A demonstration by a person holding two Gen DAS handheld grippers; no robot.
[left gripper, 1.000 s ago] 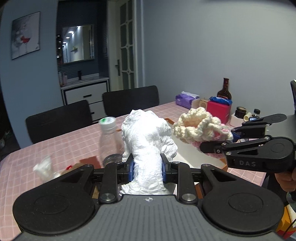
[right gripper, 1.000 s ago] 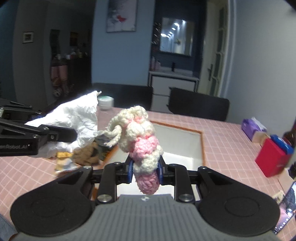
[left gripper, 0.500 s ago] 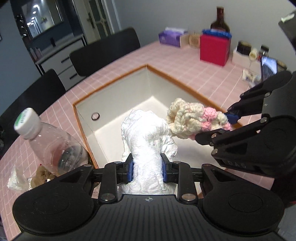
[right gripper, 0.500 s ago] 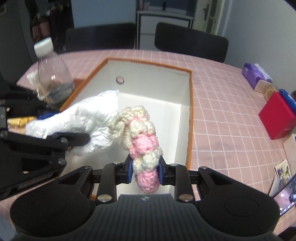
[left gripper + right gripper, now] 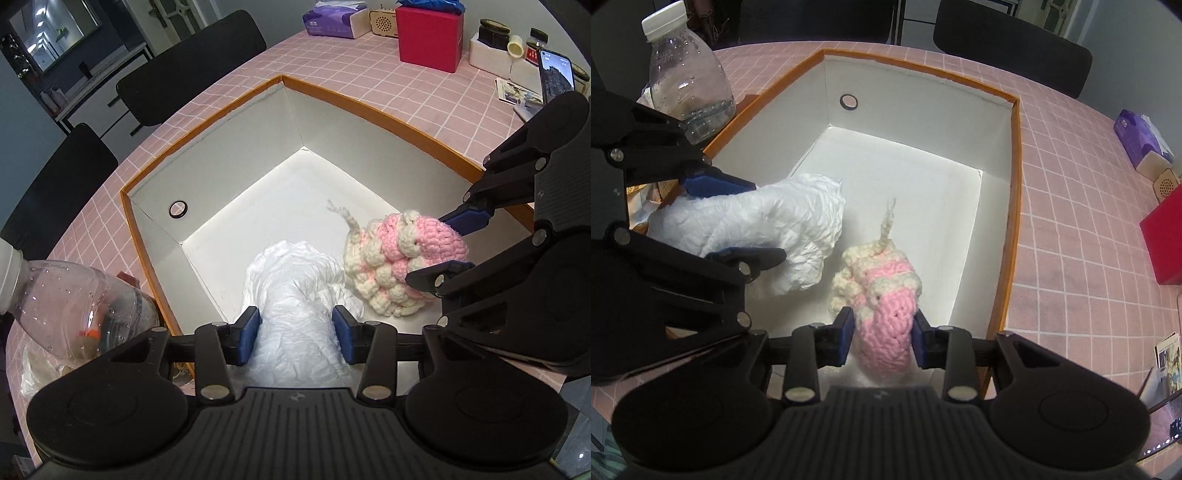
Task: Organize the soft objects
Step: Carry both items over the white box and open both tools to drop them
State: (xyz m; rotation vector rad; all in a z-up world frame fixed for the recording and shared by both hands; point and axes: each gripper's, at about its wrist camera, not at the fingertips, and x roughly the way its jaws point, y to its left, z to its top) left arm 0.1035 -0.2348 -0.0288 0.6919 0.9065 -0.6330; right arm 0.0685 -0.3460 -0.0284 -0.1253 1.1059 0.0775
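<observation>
Left tongs are clenching a crumpled white cloth, which is bulging out ahead of the blue pads and reaching down into the orange-rimmed white box. Right tongs are gripping a pink-and-cream crochet ball by its pink end, its yarn tail pointing away from the pads over the box floor. The two soft items are sitting side by side inside the box, the cloth just to the left of the right tongs and the crochet ball just to the right of the left tongs; whether they are touching each other or the floor cannot be told.

A round grommet hole is showing in the box wall ahead of both tongs. A clear plastic bottle with a white cap is standing outside the box rim, close beside the left tongs on their left. On the pink checked desk, well to the right of the right tongs, a red box, a purple tissue pack and a phone are standing. Black chairs are lining the far desk edge.
</observation>
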